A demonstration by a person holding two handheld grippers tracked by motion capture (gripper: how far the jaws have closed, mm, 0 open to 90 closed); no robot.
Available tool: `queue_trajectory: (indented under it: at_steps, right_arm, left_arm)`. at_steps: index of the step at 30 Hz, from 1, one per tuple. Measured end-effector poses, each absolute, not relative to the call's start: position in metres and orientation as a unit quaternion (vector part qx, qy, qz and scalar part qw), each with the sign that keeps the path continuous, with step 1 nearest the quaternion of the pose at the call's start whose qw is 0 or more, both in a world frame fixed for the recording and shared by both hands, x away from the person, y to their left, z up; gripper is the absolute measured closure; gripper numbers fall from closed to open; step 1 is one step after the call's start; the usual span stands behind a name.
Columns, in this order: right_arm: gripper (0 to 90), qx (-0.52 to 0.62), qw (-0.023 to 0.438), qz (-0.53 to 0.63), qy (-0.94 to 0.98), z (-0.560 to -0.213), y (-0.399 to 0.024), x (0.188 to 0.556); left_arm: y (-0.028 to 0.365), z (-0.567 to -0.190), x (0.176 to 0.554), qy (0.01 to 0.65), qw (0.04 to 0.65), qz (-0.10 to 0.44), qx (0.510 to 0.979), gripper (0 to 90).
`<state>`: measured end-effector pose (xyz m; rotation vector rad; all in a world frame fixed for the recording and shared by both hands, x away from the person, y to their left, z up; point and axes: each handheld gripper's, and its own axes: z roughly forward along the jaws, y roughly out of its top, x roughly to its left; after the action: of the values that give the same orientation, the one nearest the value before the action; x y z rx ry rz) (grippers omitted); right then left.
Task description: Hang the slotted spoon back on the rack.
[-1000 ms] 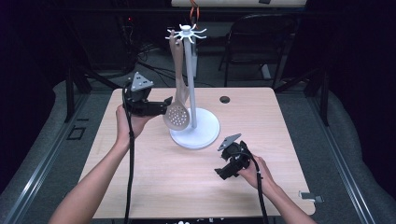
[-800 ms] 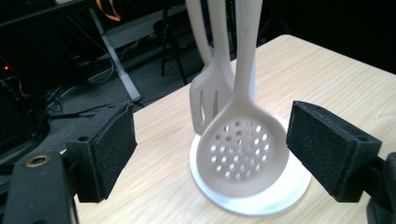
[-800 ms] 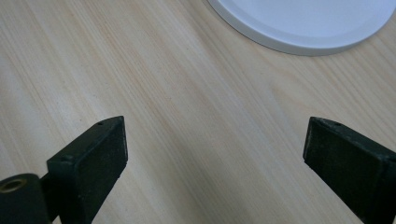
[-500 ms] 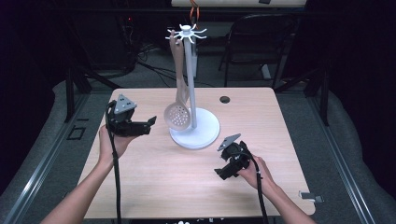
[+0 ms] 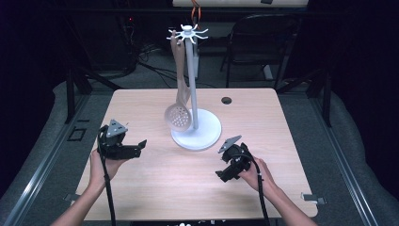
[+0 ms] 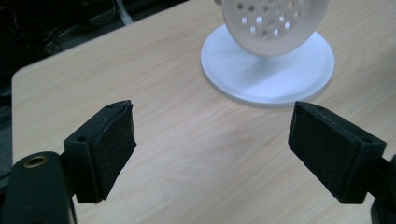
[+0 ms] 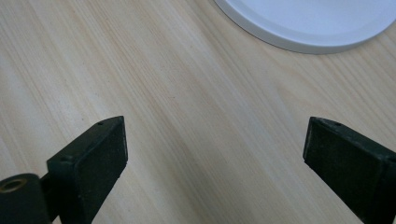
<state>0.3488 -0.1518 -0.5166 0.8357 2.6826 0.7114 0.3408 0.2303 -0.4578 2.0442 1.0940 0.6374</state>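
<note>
A white utensil stand [image 5: 191, 84] rises from a round base [image 5: 207, 132] at the table's middle. A pale slotted spoon [image 5: 179, 117] hangs from one of its top hooks, bowl down beside the post. My left gripper [image 5: 139, 147] is low over the table's left side, pointing right toward the stand, open and empty. In the left gripper view the spoon's perforated bowl [image 6: 274, 21] and the base [image 6: 280, 79] lie ahead of the jaws. My right gripper [image 5: 223, 175] rests near the front right, open, with bare wood between its jaws and the base's rim [image 7: 299, 32] ahead.
The wooden table [image 5: 155, 188] has a small round cable hole [image 5: 226, 100] behind the stand. A black chair [image 5: 263, 42] and dark stands sit beyond the far edge. Cables trail from both grippers toward the front edge.
My left gripper has drawn away from the hanging spoon, moving left, toward the front and down. The spoon stays on its hook. The right gripper has kept still.
</note>
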Motion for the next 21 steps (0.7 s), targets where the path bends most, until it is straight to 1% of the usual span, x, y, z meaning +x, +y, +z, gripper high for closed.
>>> queue_trajectory:
  at_steps: [8,12,21]
  right_arm:
    - [5.8,0.283,0.120,0.236,0.922,-0.516,-0.151,0.349]
    - [5.8,0.284,0.121,0.237,0.921,-0.517,-0.151,0.349]
    - [5.8,0.284,0.119,0.237,0.921,-0.519,-0.150,0.349]
  left_arm:
    - [0.234,-0.482,0.334,0.438,0.343,0.220,0.801,13.8]
    - [0.234,-0.491,0.331,0.441,0.334,0.217,0.804,13.4]
    - [0.233,-0.516,0.329,0.450,0.298,0.194,0.819,13.8]
